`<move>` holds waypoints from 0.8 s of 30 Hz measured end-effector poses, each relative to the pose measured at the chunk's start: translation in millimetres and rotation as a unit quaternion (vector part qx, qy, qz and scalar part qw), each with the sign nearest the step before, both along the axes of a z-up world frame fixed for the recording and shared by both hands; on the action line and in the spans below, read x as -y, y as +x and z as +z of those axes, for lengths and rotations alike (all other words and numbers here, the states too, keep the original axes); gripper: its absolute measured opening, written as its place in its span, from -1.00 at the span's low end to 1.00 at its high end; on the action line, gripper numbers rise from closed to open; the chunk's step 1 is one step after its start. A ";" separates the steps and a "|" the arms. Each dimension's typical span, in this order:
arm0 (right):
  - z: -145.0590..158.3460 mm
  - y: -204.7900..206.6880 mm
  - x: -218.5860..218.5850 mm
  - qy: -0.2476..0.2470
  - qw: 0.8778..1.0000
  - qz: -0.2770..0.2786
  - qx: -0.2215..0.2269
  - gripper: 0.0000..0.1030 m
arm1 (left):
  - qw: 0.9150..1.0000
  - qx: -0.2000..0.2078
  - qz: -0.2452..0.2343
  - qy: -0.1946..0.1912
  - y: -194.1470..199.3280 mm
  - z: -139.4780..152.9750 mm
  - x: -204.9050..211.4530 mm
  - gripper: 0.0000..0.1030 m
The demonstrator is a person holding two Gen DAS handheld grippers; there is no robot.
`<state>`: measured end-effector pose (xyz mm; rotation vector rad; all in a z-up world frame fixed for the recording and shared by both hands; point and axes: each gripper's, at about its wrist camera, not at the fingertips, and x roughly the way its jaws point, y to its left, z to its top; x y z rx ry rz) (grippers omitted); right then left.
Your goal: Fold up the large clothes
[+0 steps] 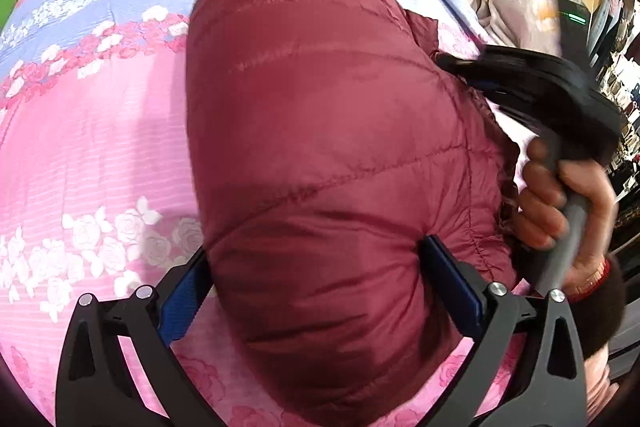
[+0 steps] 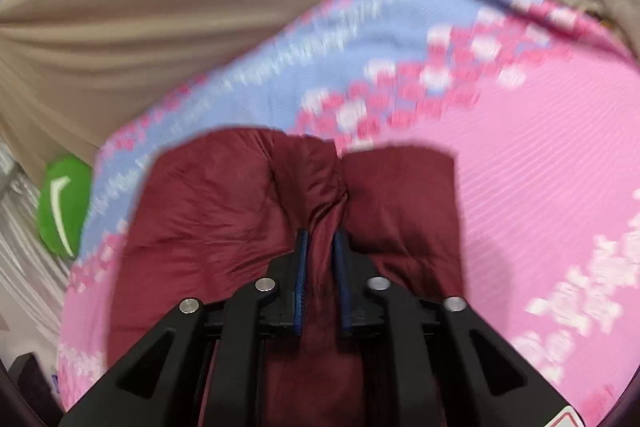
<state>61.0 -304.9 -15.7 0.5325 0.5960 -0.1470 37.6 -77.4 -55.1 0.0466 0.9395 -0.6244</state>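
Observation:
A maroon quilted puffer jacket (image 1: 332, 131) lies on a pink and blue floral bedspread (image 1: 100, 147). My left gripper (image 1: 316, 259) is open, its blue-padded fingers (image 1: 188, 287) wide apart on either side of the jacket's near end. In the right wrist view my right gripper (image 2: 321, 243) is shut on a pinched fold of the jacket (image 2: 224, 211). The right gripper also shows in the left wrist view (image 1: 540, 95), blurred, at the jacket's right edge, with the hand (image 1: 560, 195) that holds it.
Beige curtain fabric (image 2: 180, 7) hangs behind the bed. A green object (image 2: 64, 203) sits at the bed's left side. Cluttered shelves (image 1: 616, 39) stand at the far right. The bedspread (image 2: 540, 147) stretches out to the right of the jacket.

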 end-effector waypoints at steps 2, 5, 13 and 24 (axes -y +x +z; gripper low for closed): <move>21.1 -23.8 -9.3 -0.022 0.999 0.005 0.023 -0.72 | 1.000 0.008 0.002 -0.013 -2.1 10.7 -5.7 0.86; 41.2 -60.2 -35.1 -0.071 0.997 0.035 0.023 -0.72 | 0.999 0.042 0.003 -0.029 -6.8 33.6 -8.7 0.87; -15.1 -81.8 -58.7 -0.092 0.991 0.050 -0.079 -0.89 | 0.997 0.069 -0.027 -0.007 -8.4 36.9 25.8 0.87; -44.4 -70.3 -37.5 -0.020 0.994 0.056 -0.093 -0.93 | 0.991 0.110 -0.018 0.079 -11.9 10.0 49.9 0.90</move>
